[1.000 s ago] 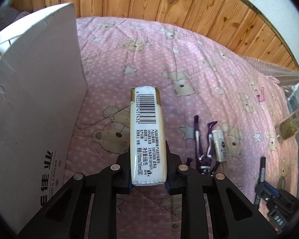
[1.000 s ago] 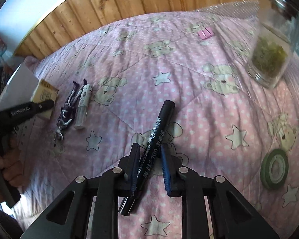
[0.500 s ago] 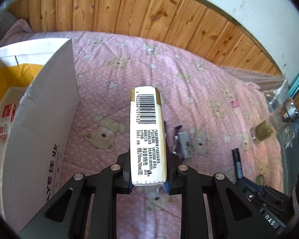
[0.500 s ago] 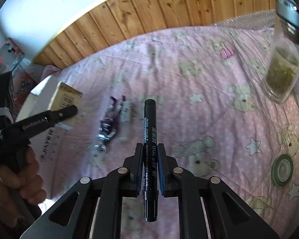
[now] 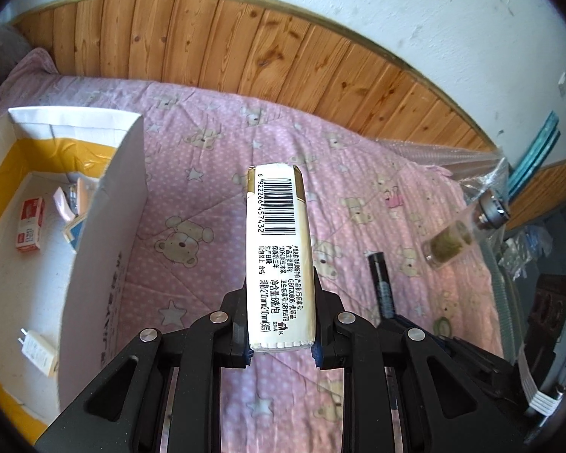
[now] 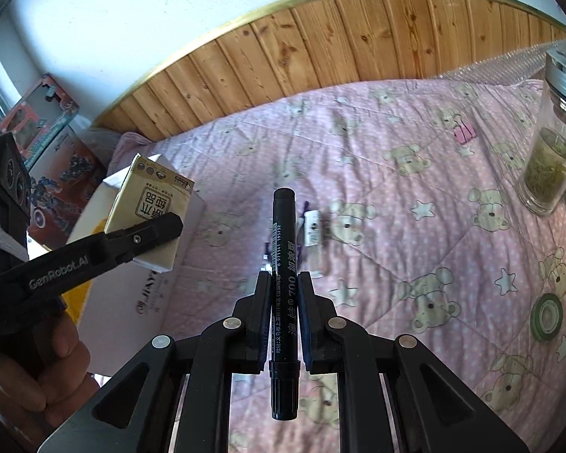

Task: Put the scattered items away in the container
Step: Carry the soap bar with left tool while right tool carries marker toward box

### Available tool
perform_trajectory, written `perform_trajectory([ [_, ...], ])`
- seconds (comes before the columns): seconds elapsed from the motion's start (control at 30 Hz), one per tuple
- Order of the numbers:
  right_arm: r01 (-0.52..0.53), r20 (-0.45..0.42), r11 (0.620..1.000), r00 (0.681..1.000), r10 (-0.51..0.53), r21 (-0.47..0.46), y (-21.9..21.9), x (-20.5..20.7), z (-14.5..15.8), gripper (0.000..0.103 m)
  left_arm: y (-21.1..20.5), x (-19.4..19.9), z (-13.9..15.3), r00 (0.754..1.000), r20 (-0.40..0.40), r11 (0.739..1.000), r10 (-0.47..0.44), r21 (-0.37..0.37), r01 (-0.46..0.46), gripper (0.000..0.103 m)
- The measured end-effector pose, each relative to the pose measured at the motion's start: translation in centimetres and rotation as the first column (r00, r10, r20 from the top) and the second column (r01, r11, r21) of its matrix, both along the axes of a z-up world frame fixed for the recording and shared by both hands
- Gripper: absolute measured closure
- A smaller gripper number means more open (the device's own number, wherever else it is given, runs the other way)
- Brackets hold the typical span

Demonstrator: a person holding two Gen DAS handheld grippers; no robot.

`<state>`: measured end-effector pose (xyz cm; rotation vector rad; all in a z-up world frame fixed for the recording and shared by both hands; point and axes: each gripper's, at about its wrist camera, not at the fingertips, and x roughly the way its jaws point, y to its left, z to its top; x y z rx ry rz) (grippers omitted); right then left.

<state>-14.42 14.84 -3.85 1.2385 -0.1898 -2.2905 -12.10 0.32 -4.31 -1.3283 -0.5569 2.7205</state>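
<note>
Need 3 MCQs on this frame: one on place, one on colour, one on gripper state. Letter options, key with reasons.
1. Where is the red-and-white small carton?
A on the quilt
B inside the white cardboard box
C in a gripper

2. The binder clip on the pink bear-print quilt is:
A pink
B green
C black

3. The right gripper is:
A open, empty
B shut on the black marker pen
C shut on a jar

Key: B, it lies on the box floor; A, pink against the quilt; B, both pads press the pen's barrel.
</note>
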Motion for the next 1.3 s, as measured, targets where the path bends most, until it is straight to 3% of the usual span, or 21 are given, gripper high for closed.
perform_trajectory([
  [0.3, -0.031, -0.033, 0.998, 0.999, 0.03, -0.049, -1.7, 2.0, 2.3, 0.088, -1.4, 3.3, 2.4, 0.999, -0.028, 1.0, 0.021, 0.016, -0.021, 0.08],
  [0.47, -0.052, -0.052, 0.996, 0.997, 0.048, -0.078, -2.5, 3.1, 3.5, 0.088, -2.5, 5.5, 3.4, 0.998, -0.042, 0.999, 0.036, -0.014, -0.036, 0.08],
  [1.03, -0.126, -0.104, 0.982, 0.988, 0.111, -0.141, -5.1, 6.5, 6.7, 0.088, -6.6, 11.8, 4.1, 0.993, -0.053, 0.993, 0.106, -0.049, -0.108, 0.08],
  [1.3, -0.183, -0.135, 0.97, 0.978, 0.162, -0.162, -6.9, 7.9, 7.7, 0.088, -9.0, 12.6, 4.4, 0.989, -0.049, 0.987, 0.141, -0.074, -0.144, 0.08],
])
